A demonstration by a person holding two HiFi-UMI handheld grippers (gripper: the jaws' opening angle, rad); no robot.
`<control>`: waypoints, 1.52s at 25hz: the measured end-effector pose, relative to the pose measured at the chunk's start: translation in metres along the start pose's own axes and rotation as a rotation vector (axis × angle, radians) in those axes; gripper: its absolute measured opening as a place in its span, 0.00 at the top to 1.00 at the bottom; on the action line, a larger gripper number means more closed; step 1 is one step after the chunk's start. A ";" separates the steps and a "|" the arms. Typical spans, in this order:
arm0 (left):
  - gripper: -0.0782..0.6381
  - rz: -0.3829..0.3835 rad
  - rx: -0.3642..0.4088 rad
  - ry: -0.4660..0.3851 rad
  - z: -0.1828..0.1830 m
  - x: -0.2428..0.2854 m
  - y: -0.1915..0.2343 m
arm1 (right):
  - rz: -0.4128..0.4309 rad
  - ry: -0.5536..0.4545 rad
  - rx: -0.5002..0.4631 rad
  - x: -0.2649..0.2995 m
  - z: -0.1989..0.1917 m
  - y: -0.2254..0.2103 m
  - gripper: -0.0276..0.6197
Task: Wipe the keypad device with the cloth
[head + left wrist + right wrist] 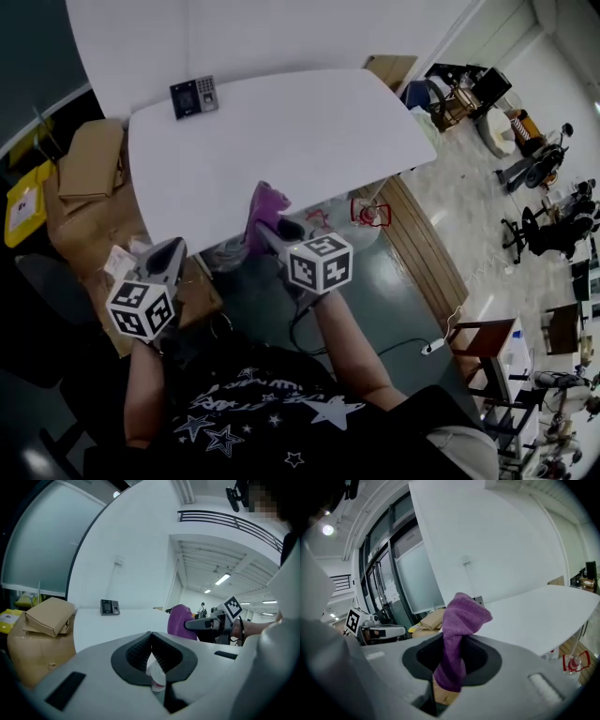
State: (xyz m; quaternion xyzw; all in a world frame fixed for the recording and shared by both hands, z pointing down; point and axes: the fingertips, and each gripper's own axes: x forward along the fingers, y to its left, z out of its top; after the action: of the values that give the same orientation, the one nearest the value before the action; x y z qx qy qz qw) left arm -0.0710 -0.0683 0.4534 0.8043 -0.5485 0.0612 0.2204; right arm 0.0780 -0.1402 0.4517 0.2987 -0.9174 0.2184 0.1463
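Observation:
The dark keypad device (194, 97) lies at the far left corner of the white table (281, 131), well away from both grippers; it also shows in the left gripper view (109, 607). My right gripper (272, 236) hangs off the table's near edge, shut on a purple cloth (265, 206) that sticks up from its jaws (461, 620). The cloth hides most of the keypad device (479, 600) in the right gripper view. My left gripper (173, 251) is lower left of the table, shut with nothing held (151, 637). It sees the right gripper (194, 624) and the cloth (178, 620).
Cardboard boxes (89, 159) are stacked left of the table (49, 616), with a yellow item (23, 202) beyond them. A red-handled thing (370, 214) sits on the floor under the table's near right edge. Chairs and clutter (548, 216) fill the far right.

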 end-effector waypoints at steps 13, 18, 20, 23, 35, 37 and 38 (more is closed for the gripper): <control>0.88 -0.042 -0.057 -0.026 0.027 0.030 0.080 | -0.066 0.012 0.019 0.068 0.023 -0.014 0.81; 0.88 -0.033 -0.048 -0.032 0.039 0.052 0.086 | -0.055 0.030 0.010 0.081 0.035 -0.031 0.81; 0.88 -0.026 -0.054 -0.030 0.040 0.063 0.087 | -0.046 0.035 0.011 0.089 0.040 -0.043 0.81; 0.88 0.000 -0.067 -0.017 0.040 0.082 0.097 | -0.027 0.044 0.021 0.110 0.047 -0.065 0.81; 0.88 0.150 -0.077 -0.024 0.085 0.140 0.129 | 0.104 0.081 -0.022 0.185 0.112 -0.129 0.81; 0.88 0.170 -0.079 -0.026 0.091 0.152 0.138 | 0.121 0.087 -0.032 0.201 0.121 -0.139 0.81; 0.88 0.178 -0.081 -0.029 0.095 0.157 0.143 | 0.129 0.090 -0.037 0.208 0.125 -0.143 0.81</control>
State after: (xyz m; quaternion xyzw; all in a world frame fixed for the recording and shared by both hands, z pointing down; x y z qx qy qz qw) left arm -0.1536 -0.2859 0.4630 0.7435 -0.6231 0.0467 0.2384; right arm -0.0141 -0.4058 0.4717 0.2259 -0.9312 0.2237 0.1783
